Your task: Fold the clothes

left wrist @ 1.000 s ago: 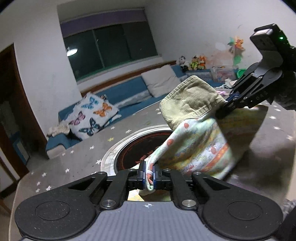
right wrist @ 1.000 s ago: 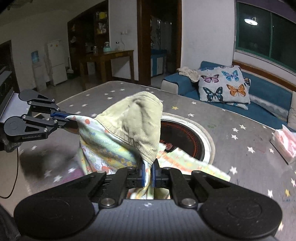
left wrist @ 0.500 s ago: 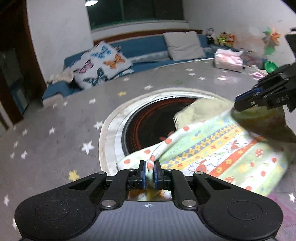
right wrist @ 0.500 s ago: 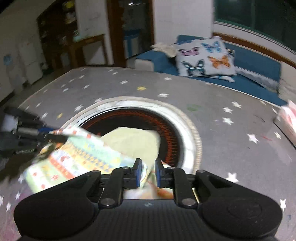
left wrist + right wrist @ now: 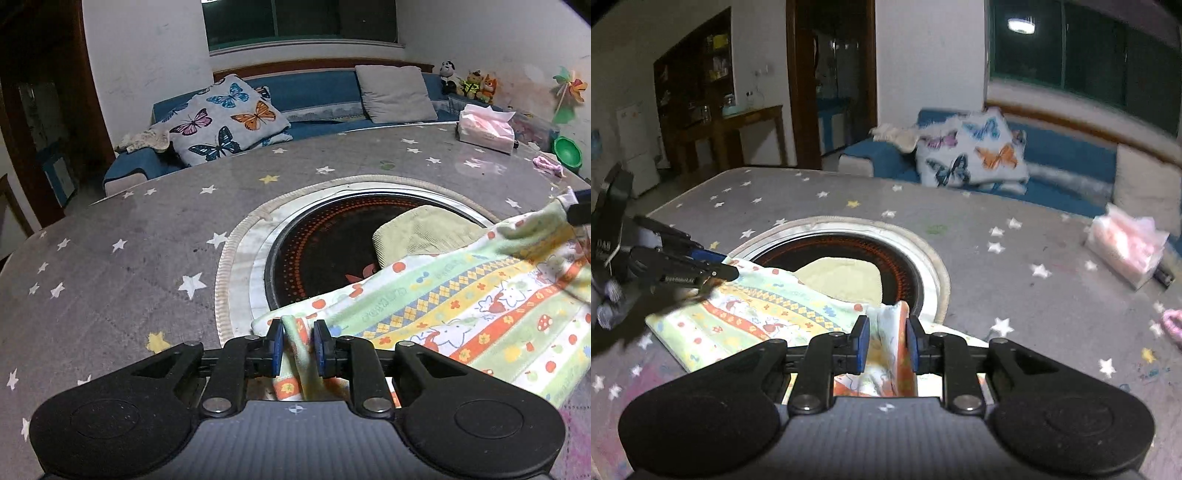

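Left gripper [image 5: 298, 345]: the fingers [image 5: 276, 347] stand apart, with a ridge of the patterned cloth [image 5: 461, 317] lying loose between them, not pinched. Right gripper [image 5: 885, 345]: the fingers [image 5: 861, 343] are likewise spread, with a raised fold of the same cloth [image 5: 753, 314] between them.

The cloth lies flat on the counter [image 5: 110, 266], its printed side up, spreading from the near edge onto the round dark plate [image 5: 325, 251] set in the counter's middle. A pale green ribbed part [image 5: 417, 232] shows at its far edge, resting on the plate.

Left wrist view only: the tip of the right gripper at the far right edge, touching a blurred cloth corner; a green bowl [image 5: 569, 152] and a row of soft toys [image 5: 469, 80] at the far right.

Right wrist view only: the left gripper seen from the side at the left, its tip at the cloth's left corner; a wooden side table [image 5: 738, 129] and doorway beyond.

Both views: a tissue pack [image 5: 485, 127] on the far counter, and a butterfly pillow [image 5: 225, 118] on the blue sofa [image 5: 317, 92] behind.
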The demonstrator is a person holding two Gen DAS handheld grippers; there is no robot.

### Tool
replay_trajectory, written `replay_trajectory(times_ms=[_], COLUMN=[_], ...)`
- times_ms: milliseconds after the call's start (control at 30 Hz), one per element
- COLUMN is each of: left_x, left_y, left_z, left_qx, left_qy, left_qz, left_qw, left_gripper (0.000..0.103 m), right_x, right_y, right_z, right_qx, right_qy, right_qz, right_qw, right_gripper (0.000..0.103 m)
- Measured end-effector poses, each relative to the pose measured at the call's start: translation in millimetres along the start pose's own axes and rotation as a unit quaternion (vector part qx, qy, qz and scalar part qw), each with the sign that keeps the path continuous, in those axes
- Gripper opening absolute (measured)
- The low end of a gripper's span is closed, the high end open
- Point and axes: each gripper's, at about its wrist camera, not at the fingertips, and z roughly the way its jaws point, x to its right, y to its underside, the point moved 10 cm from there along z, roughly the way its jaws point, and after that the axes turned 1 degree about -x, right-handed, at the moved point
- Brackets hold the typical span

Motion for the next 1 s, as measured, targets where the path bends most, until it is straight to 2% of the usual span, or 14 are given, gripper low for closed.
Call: replay_trajectory(times_ms=[133,267,400,533,767,900,1000], left_x=[0,-2,-3,-4,-12,-14,-6], left_y=[0,0,0,0,-3,-9,-16], left_z=[-1,0,0,0,2,-9,-21], left_qx=[-0.002,-0.002,-0.002,-0.003,-0.003,0.011,0.027], left_qy=[-0.004,-0.008,-0.013,-0.014,-0.025,-0.04,-0.024], left_qz=[0.004,-0.001,-0.009,-0.011,-0.023,-0.026,-0.023], left_qw=[1.0,1.0,0.9999,0.9998,0.9994,0.9988,0.9991], left_gripper=[0.02,0.02,0.021,0.022,0.035,0.033,0.033], right_x=[0,-3,-8,7,21,10,-7], right_y=[-5,-7,10,28,26,17,10], right_z=[-11,-13,12,45,57,50,47], right_qx=[0.029,0.027,-0.028,-0.065,-0.056,-0.046,-0.039], right_qy=[0.046,0.021,-0.016,-0.005,0.016,0.007,-0.017], right_qz=[-0.011,0.002,0.02,0.046,0.069,0.055,0.039], right_qw=[0.998,0.999,0.999,0.997,0.996,0.997,0.998], right_gripper=[0.021,0.021,0.021,0.021,0.019,0.02,0.02])
